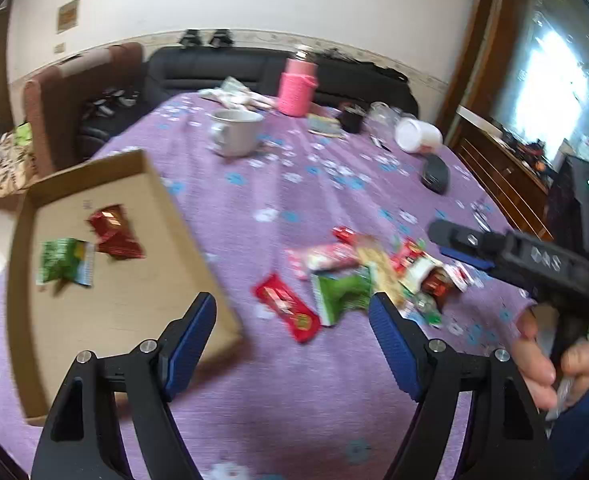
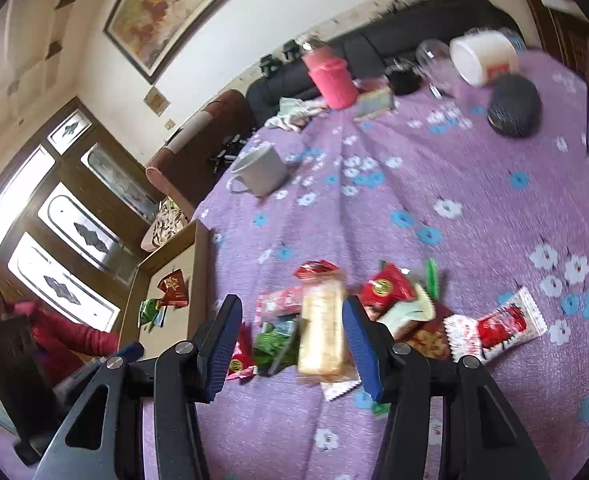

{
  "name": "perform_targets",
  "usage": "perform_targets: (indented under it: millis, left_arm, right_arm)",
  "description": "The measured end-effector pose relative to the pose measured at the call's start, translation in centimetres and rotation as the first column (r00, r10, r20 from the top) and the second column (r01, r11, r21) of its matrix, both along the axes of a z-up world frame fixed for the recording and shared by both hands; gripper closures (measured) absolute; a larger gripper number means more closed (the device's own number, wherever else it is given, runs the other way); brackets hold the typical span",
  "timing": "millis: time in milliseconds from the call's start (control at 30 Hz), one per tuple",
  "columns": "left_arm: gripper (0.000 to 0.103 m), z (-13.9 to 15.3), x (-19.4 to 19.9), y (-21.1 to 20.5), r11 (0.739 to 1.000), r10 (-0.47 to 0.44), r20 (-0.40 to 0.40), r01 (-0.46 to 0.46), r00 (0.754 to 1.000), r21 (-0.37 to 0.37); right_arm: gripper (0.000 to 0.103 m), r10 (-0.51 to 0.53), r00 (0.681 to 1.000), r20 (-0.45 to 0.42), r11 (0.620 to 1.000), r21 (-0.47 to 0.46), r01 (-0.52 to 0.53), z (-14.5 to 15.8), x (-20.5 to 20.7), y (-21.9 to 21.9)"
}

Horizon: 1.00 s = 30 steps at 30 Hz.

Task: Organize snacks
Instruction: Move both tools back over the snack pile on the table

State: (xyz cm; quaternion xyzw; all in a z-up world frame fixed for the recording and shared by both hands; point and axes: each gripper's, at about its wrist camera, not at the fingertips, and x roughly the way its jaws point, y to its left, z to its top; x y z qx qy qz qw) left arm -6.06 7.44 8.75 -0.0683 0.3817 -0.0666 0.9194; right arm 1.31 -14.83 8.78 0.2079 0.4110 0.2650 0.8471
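A: What did the left wrist view show?

B: The left gripper (image 1: pixel 292 334) hung above the table (image 1: pixel 334 208), its jaws spread wide with nothing between the blue pads. A shallow cardboard box (image 1: pixel 154 280) lay at the table's left edge. Inside it were a green packet (image 1: pixel 64 266) and a dark red packet (image 1: pixel 114 232), just beside each other.

A: And the loose snacks?

B: A snack pile (image 1: pixel 378 272) lay toward the table's right edge, well apart from the box. A red bar wrapper (image 1: pixel 288 308) lay between the box and the pile, near the pile.

A: How did the right gripper stand?

B: The right gripper (image 2: pixel 292 338) stood partly open over the same pile (image 2: pixel 374 320). A pale biscuit pack (image 2: pixel 321 330) appeared between its pads; whether the pads pressed on it could not be told through the blur. A red-and-white sachet (image 2: pixel 494 326) lay at the pile's right.

A: What occupied the far edge?

B: A grey mug (image 1: pixel 234 132), a pink flask (image 1: pixel 296 86) and a tipped white cup (image 1: pixel 416 136).
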Motion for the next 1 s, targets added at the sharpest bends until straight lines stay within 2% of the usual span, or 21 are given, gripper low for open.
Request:
perform_targets:
  millis: [67, 167, 333, 467, 733, 1000]
  left_arm:
    - [0.025, -0.6, 0.1, -1.2, 0.999, -0.031, -0.007, 0.031, 0.999, -0.007]
    - [0.025, -1.9, 0.3, -2.9, 0.997, -0.078, -0.020, 0.078, 0.997, -0.003]
    - [0.025, -3.9, 0.7, -4.6, 0.991, -0.124, -0.055, 0.126, 0.991, 0.041]
    - [0.025, -4.7, 0.8, -4.4, 0.990, -0.124, -0.060, 0.128, 0.990, 0.063]
    - [0.025, -5.7, 1.1, -3.3, 0.992, -0.120, -0.080, 0.122, 0.989, 0.015]
    - [0.025, -5.6, 0.7, -4.2, 0.988, -0.143, -0.055, 0.146, 0.988, 0.049]
  right_arm:
    - [0.047, -0.005, 1.000, -0.008, 1.000, 0.013, 0.006, -0.2, 0.1, -0.4]
    - [0.047, -0.012, 1.000, -0.008, 0.999, -0.034, 0.011, -0.6, 0.0, 0.0]
    - [0.047, -0.037, 0.999, -0.010, 0.997, -0.072, 0.036, -1.0, 0.1, 0.0]
    - [0.047, -0.056, 0.998, -0.019, 0.996, -0.076, 0.054, -1.4, 0.4, -0.5]
    - [0.047, -0.067, 0.997, -0.027, 0.994, -0.094, 0.064, -1.8, 0.7, -0.7]
    - [0.047, -0.099, 0.994, -0.038, 0.989, -0.110, 0.094, -2.0, 1.1, -1.4]
